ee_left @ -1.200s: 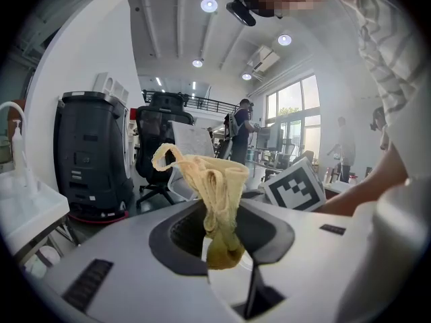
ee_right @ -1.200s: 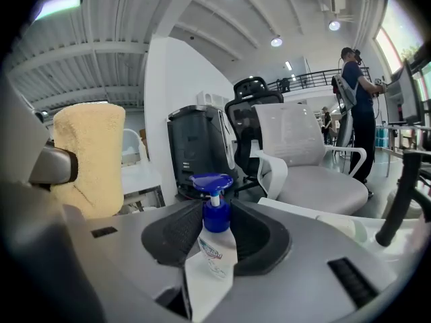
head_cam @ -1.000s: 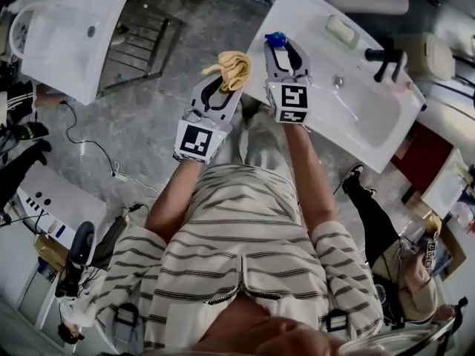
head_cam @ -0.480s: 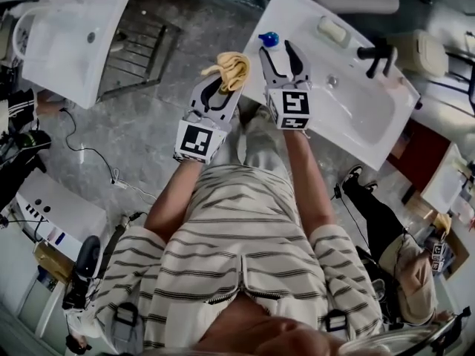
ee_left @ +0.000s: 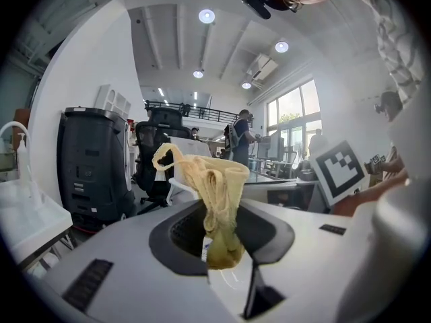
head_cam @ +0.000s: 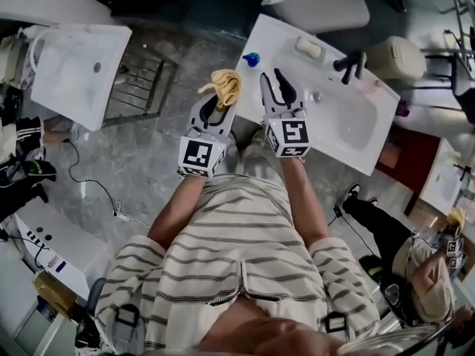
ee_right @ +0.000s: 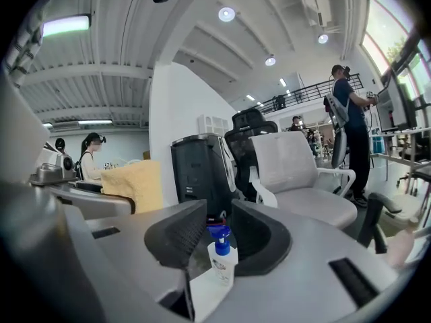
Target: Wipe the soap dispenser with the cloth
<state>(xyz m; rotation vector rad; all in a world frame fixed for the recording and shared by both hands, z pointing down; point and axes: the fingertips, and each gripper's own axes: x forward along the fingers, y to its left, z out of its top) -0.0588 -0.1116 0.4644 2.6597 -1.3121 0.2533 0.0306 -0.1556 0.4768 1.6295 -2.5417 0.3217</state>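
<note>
The soap dispenser point(head_cam: 251, 59), a small bottle with a blue pump top, stands upright on the near left corner of the white sink point(head_cam: 349, 128). My right gripper point(head_cam: 272, 80) hangs short of it, open. Its jaws have just been closing, with nothing between the pads. In the right gripper view the dispenser point(ee_right: 222, 256) shows beyond the gap of the right gripper point(ee_right: 219, 210). My left gripper point(head_cam: 220, 96) is shut on a bunched yellow cloth point(head_cam: 225, 84), held left of the sink. The cloth point(ee_left: 215, 180) sticks up out of the left gripper point(ee_left: 222, 247).
A soap bar point(head_cam: 309, 48) and a black faucet point(head_cam: 349, 65) sit at the sink's back. A second white sink point(head_cam: 82, 73) and a metal rack point(head_cam: 141, 73) lie to the left. A grey chair point(head_cam: 319, 2) stands beyond the sink. A person point(head_cam: 415, 273) is at lower right.
The right gripper let go of the dispenser, which now stands on the sink corner, and drew back from it. The left gripper with the cloth rose a little.
</note>
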